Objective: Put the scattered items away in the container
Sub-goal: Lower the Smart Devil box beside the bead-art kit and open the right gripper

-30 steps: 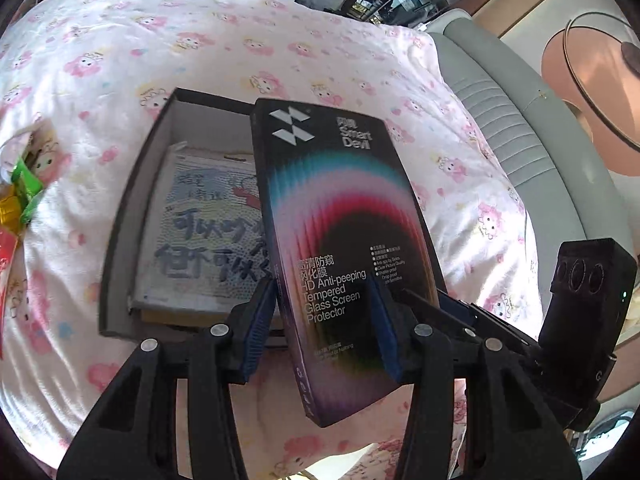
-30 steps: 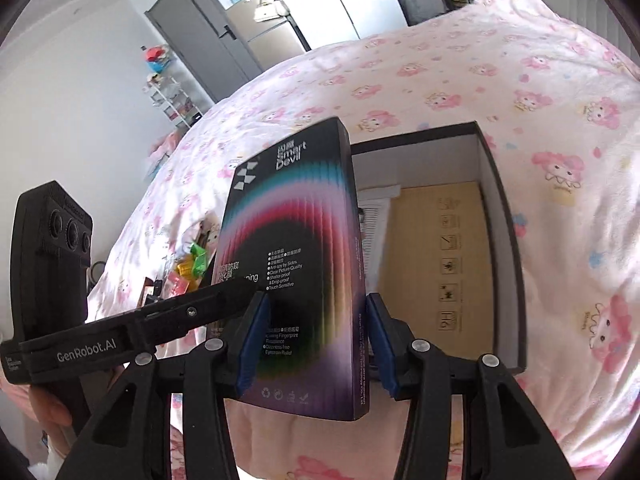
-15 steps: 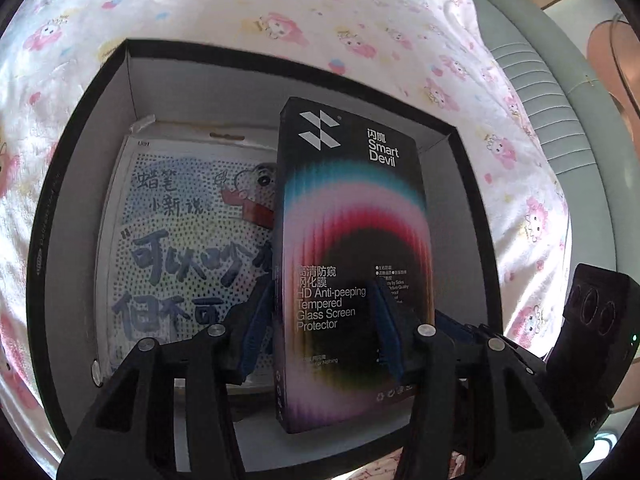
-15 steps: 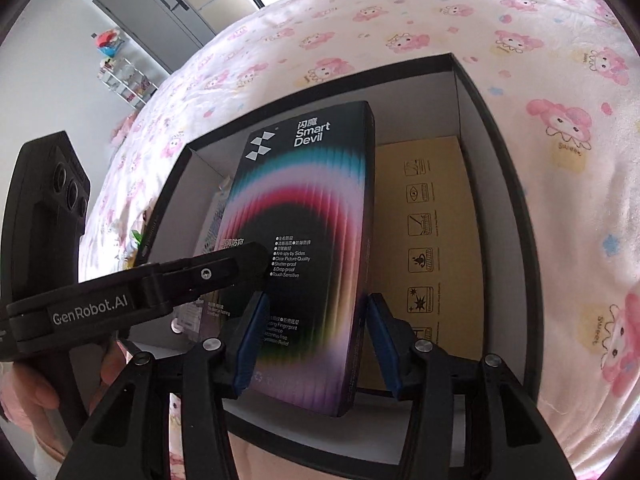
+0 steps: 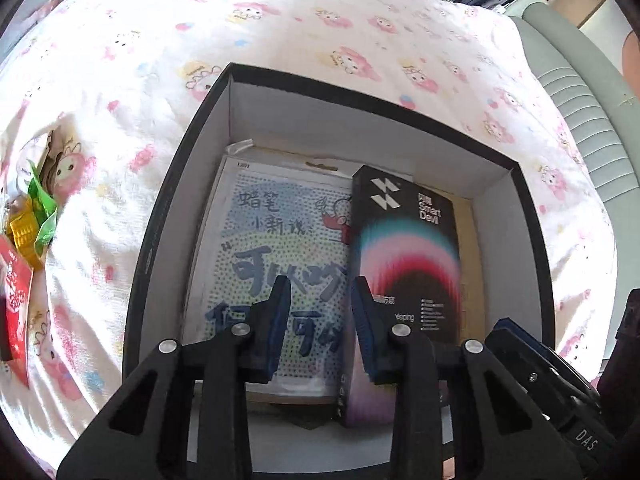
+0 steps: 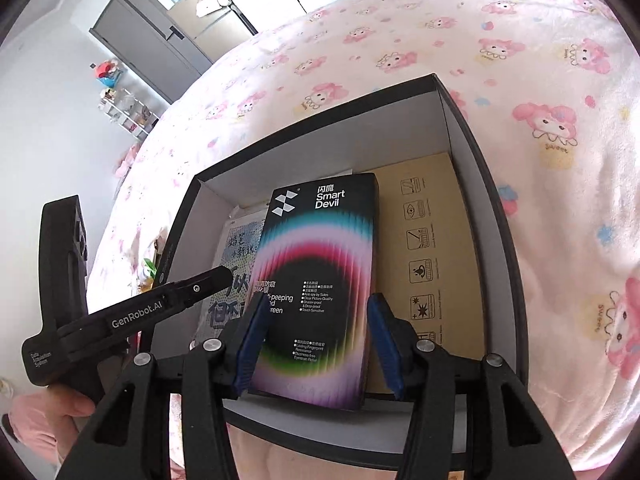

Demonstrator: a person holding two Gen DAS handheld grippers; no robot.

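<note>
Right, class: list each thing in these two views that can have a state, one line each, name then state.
left gripper: open, empty, above the box
right gripper: open, straddling the screen protector box
screen protector box: released, lying inside the box
black box: lidless, open-topped, on the bed
cartoon packet: flat in the box
snack packets: outside on the bedspread

Pink cartoon-print bedspread (image 6: 520,80); grey door (image 6: 148,44); white wall (image 6: 44,120); cluttered shelf (image 6: 124,112).

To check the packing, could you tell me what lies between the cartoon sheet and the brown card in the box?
The black screen protector pack, clearest in the right wrist view.
</note>
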